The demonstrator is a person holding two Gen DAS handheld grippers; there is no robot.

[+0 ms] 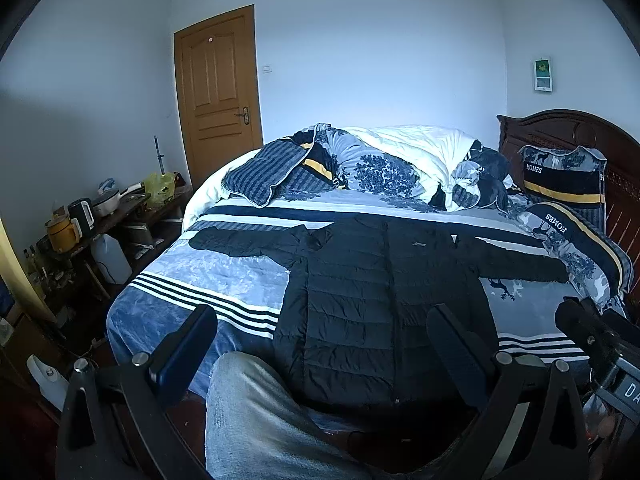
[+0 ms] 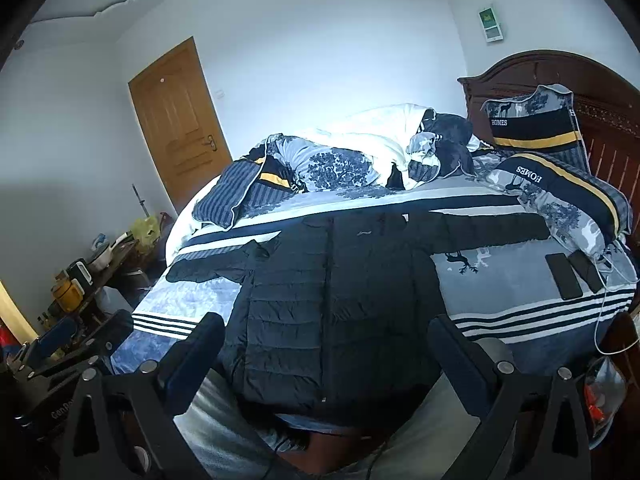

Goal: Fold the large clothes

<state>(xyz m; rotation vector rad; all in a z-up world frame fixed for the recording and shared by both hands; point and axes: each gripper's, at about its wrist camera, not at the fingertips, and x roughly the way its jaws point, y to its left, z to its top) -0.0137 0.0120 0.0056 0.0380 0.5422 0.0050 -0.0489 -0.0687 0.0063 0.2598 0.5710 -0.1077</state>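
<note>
A black quilted puffer jacket [image 1: 376, 304] lies flat, front up, on the bed [image 1: 200, 280], both sleeves spread out sideways. It also shows in the right wrist view [image 2: 340, 300]. Its hem hangs at the bed's near edge. My left gripper [image 1: 320, 332] is open and empty, held above the near edge, in front of the hem. My right gripper [image 2: 326, 340] is open and empty, also short of the hem. The right gripper shows at the right edge of the left wrist view [image 1: 600, 344].
A heaped duvet [image 1: 400, 160] and pillows [image 1: 564, 176] lie at the far side against the headboard [image 1: 580, 128]. Two phones [image 2: 572, 274] with a cable lie right of the jacket. A cluttered side table [image 1: 92, 216] stands left. The person's jeans leg [image 1: 256, 420] is below.
</note>
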